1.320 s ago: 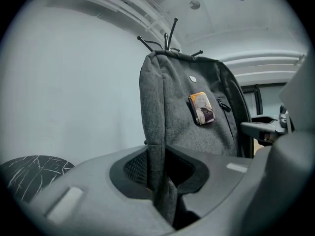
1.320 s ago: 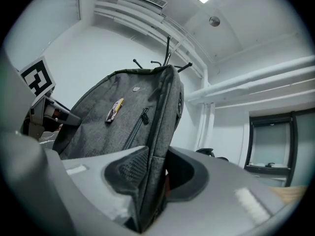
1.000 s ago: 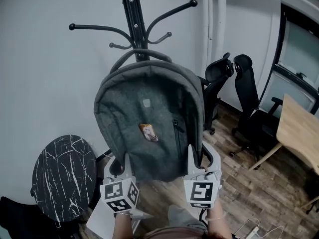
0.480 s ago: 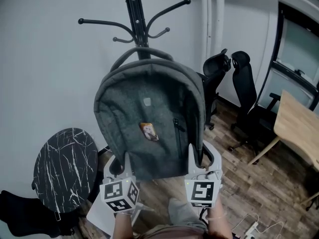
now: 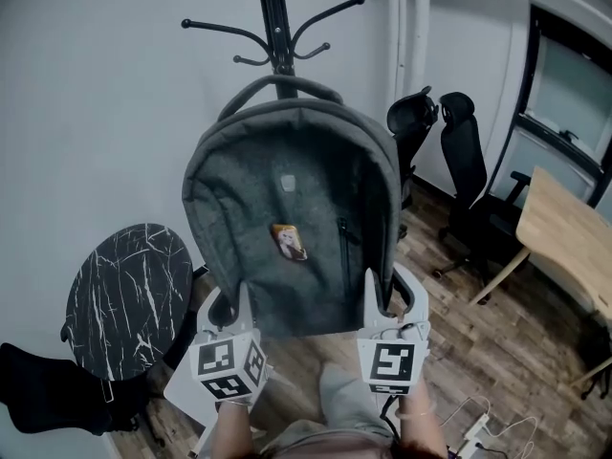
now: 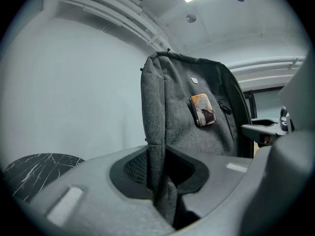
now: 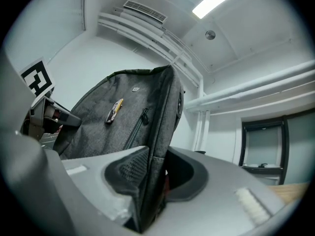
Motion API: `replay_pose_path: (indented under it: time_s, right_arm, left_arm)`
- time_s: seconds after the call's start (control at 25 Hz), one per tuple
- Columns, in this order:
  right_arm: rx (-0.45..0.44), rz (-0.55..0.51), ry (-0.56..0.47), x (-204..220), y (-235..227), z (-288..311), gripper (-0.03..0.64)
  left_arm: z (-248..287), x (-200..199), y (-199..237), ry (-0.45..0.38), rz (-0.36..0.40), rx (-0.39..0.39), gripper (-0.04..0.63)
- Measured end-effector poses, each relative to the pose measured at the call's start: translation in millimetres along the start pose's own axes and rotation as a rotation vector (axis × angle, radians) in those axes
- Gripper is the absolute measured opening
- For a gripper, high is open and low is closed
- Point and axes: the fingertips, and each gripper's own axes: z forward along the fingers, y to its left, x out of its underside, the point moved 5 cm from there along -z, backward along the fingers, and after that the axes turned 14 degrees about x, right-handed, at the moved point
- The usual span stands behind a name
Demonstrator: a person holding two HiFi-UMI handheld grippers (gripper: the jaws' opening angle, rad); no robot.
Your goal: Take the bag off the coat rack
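Shift since a second ago: the left gripper (image 5: pixel 228 306), the right gripper (image 5: pixel 390 295) and the bag (image 5: pixel 292 218) hold the same lower-centre spot of the head view. Behind them the coat rack (image 5: pixel 277 27) slides from left of top centre toward top centre, and the marble side table (image 5: pixel 124 295) climbs the left edge.
Near left: the left gripper (image 6: pixel 160 181) pinches the bag's (image 6: pixel 187 122) left side seam. Grey fabric fills the gap between its jaws.
Near right: the right gripper (image 7: pixel 152 181) clamps the opposite side edge of the bag (image 7: pixel 128 127) in the same way.
Mid-frame: the bag, a grey backpack, stands upright between the two grippers, with a small orange tag (image 5: pixel 289 241) on its front.
Top centre: the coat rack stands behind the bag against the pale wall, and the hooks in view are bare.
Done: the bag appears to be lifted free of the hooks and carried wholly by the two grippers.
Left: seemingly only drawing it further away and putting it down, though no set-down spot is evident.
Hard to tell: the bag's carry handle (image 5: pixel 277 86) overlaps the rack's pole in the head view, so touching or apart cannot be settled. Neither gripper view shows the rack.
Hidden: the bag covers the rack's lower pole and foot, and the upper frame edge cuts off its top. The bag's base sits behind the grippers.
Lower left corner: a dark shape (image 5: pixel 48 390) stays unidentifiable.
Far right: office chairs (image 5: pixel 459 180) and a wooden desk (image 5: pixel 564 247) stand well apart from the action.
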Motion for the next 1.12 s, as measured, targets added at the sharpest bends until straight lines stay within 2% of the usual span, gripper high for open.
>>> replay_pose_path:
  time_s: [0.4,1.12]
  right_arm:
    - [0.011,-0.002,-0.012,-14.2,-14.2,-55.4,0.101]
    - [-0.030,0.013,-0.028,-14.5,-64.7,-97.5,0.103]
  left_arm:
    - [-48.7,-4.5,-25.2,-0.021,0.005,-0.001,0.074]
    - [-90.5,-5.5,-91.0,-0.020,-0.009,-0.064,0.074]
